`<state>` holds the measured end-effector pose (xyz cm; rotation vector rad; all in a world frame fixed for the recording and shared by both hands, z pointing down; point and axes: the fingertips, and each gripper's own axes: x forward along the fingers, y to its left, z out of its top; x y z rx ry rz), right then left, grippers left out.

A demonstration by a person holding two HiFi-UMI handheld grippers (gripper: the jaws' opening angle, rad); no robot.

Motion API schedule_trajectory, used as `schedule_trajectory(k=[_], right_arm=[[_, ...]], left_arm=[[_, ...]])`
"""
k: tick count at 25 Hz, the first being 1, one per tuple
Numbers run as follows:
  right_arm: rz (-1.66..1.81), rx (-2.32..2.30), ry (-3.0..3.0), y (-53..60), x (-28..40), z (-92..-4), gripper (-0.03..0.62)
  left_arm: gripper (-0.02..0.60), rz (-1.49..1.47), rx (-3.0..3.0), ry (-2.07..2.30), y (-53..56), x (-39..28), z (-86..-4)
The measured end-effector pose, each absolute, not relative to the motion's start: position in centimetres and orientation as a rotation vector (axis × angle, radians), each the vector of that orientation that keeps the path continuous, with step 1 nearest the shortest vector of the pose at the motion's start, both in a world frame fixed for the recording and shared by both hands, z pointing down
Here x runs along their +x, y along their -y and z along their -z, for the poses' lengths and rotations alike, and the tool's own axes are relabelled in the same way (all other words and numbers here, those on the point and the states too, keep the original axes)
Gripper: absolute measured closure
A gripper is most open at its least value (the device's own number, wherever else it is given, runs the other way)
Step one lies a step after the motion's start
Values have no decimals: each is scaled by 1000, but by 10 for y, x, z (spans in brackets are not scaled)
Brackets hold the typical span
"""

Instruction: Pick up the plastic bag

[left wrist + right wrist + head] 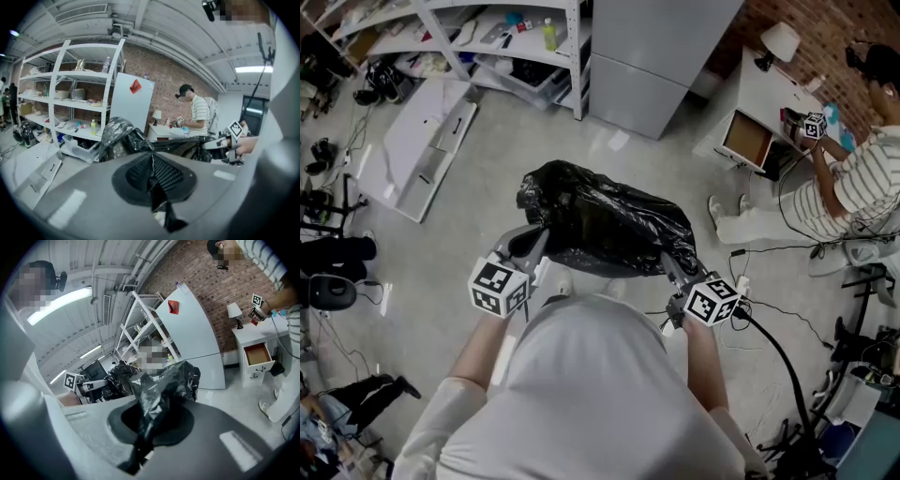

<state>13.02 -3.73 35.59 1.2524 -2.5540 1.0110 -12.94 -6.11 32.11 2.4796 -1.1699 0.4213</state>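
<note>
Black plastic bag (605, 225) blocks the space directly in front. Bare floor (502, 155) beyond is passable, bounded by white panel (422, 145) left, grey cabinet (652, 56) ahead, black cable (781, 363) right.

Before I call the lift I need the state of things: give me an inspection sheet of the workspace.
Surface: grey floor, bare in the middle.
Job's things: black plastic bag, held between both grippers.
Clutter: white panel lying flat on the floor.
Grippers: left gripper shut on the bag's edge; right gripper likewise.
Cables: black cable trailing from the right gripper; loose cords on the floor.
Surroundings: shelf rack, grey cabinet, person in striped shirt at a white nightstand.
</note>
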Motion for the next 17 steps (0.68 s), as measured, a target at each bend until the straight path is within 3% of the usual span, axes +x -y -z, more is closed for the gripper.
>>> schedule_trajectory(k=[17], right_arm=[[-1051, 1254, 2524, 36, 134, -366, 594]], left_arm=[[575, -455, 2456, 1145, 59, -126, -335]])
